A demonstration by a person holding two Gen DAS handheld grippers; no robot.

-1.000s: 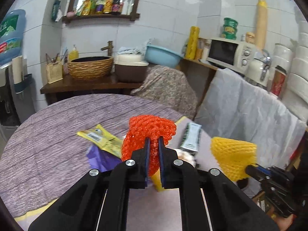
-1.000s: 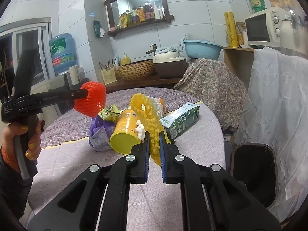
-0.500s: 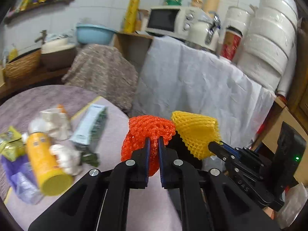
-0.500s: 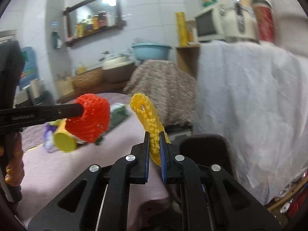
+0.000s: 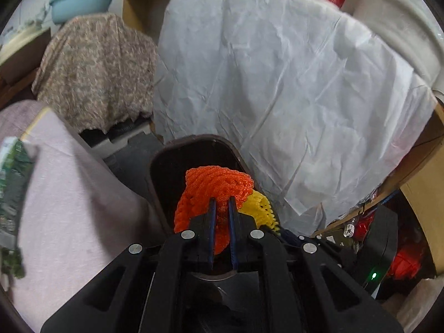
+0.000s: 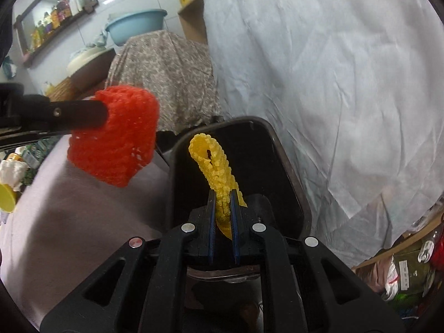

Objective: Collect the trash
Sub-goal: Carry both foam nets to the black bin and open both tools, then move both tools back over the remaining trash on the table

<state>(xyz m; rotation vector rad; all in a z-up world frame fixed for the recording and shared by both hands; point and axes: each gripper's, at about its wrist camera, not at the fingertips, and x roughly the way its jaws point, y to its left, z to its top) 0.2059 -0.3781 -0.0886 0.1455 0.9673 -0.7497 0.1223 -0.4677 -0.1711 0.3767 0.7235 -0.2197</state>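
Note:
My left gripper (image 5: pixel 221 203) is shut on an orange foam net (image 5: pixel 213 191) and holds it over the dark bin (image 5: pixel 172 172) beside the table. The same net shows in the right wrist view (image 6: pixel 116 136), at the bin's left rim. My right gripper (image 6: pixel 222 195) is shut on a yellow foam net (image 6: pixel 213 163) and holds it above the bin's open mouth (image 6: pixel 291 183). The yellow net also shows just right of the orange one in the left wrist view (image 5: pixel 259 208).
The round table with a mauve cloth (image 5: pixel 69 194) lies left of the bin, with a green carton (image 5: pixel 11 188) and a yellow can (image 6: pixel 7 197) on it. A white sheet (image 5: pixel 277 83) hangs behind the bin. Clutter and a cardboard box (image 5: pixel 421 194) sit at right.
Both grippers swung right from the table and tilted down over the bin, each still holding its net. The two nets have come close together above the bin's mouth.

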